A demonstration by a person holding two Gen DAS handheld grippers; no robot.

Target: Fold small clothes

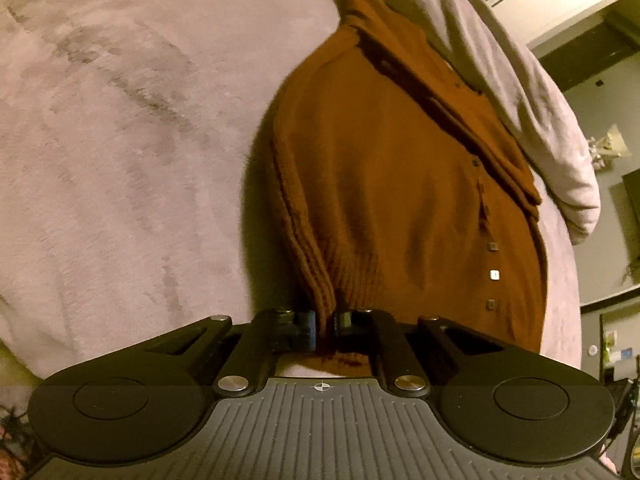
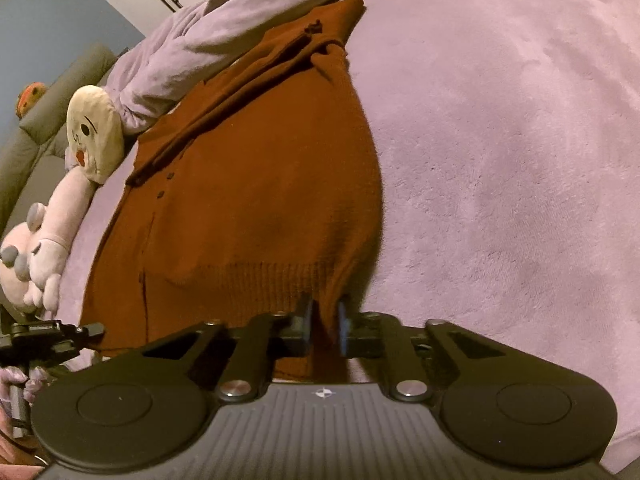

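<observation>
In the left wrist view, a rust-brown knitted cardigan (image 1: pixel 392 184) is seen spread on a pale pink plush blanket (image 1: pixel 120 140). Its long axis runs away from the camera, with the ribbed hem nearest and the collar at the far end, tilted toward the upper right. The left gripper (image 1: pixel 326 326) is closed narrowly on the ribbed hem corner, which is pinched between the fingers (image 1: pixel 306 326). A row of small square buttons (image 1: pixel 494 275) is shown along the right side of the garment. A folded pale blanket edge (image 1: pixel 520 92) lies against the collar end.

In the right wrist view, the same cardigan (image 2: pixel 256 208) is seen lengthwise again, hem near and collar far, leaning toward the upper left. The right gripper (image 2: pixel 325 326) is clamped on the hem's other corner, the knit held between blue-padded fingers (image 2: pixel 342 328). Shown only here are a cream plush toy (image 2: pixel 94 132) and a pink plush toy (image 2: pixel 36 256) at the left, just beside the cardigan, and the left gripper (image 2: pixel 86 330) at the left edge of the hem.
</observation>
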